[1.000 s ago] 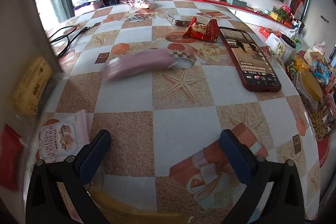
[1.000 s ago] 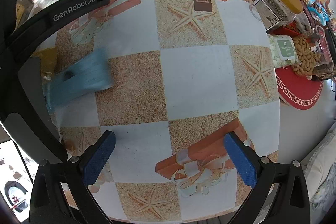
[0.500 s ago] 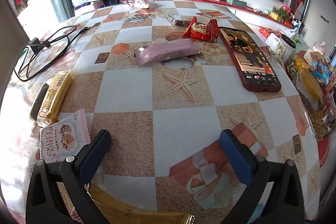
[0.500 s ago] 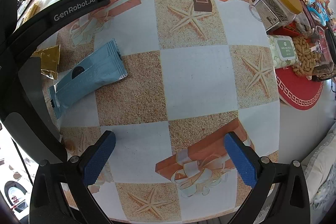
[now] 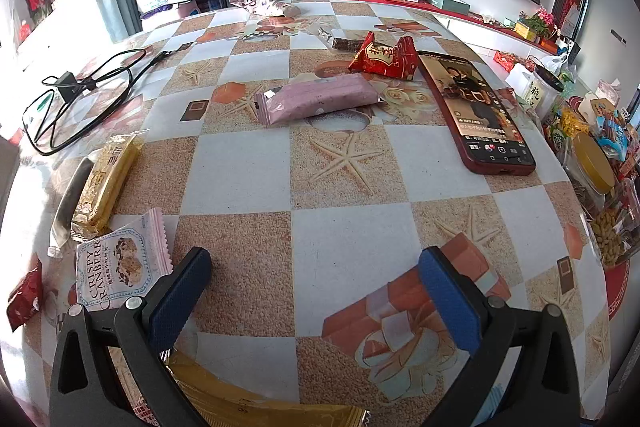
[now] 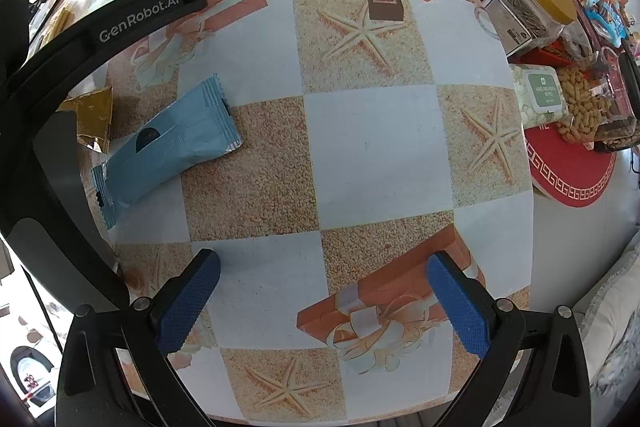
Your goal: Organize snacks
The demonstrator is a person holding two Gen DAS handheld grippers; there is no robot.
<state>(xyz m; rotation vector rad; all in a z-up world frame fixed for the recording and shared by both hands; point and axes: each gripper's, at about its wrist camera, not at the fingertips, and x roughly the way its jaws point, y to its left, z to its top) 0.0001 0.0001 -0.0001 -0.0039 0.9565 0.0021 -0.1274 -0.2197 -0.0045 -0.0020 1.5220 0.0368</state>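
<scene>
Two tools spread wide, empty, gold wrapper [image 5: 256, 407] cut off, maybe foil

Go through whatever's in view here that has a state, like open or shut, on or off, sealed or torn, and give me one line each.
Left gripper: open, holding nothing.
Right gripper: open, holding nothing.
Phone: screen on, lying face up.
Pink snack bar: sealed, lying flat.
Blue snack bar: sealed, lying flat.
Cranberry packet: sealed, lying flat.
Yellow-lidded jar: lid on.
Cable: loosely coiled on the table.
</scene>
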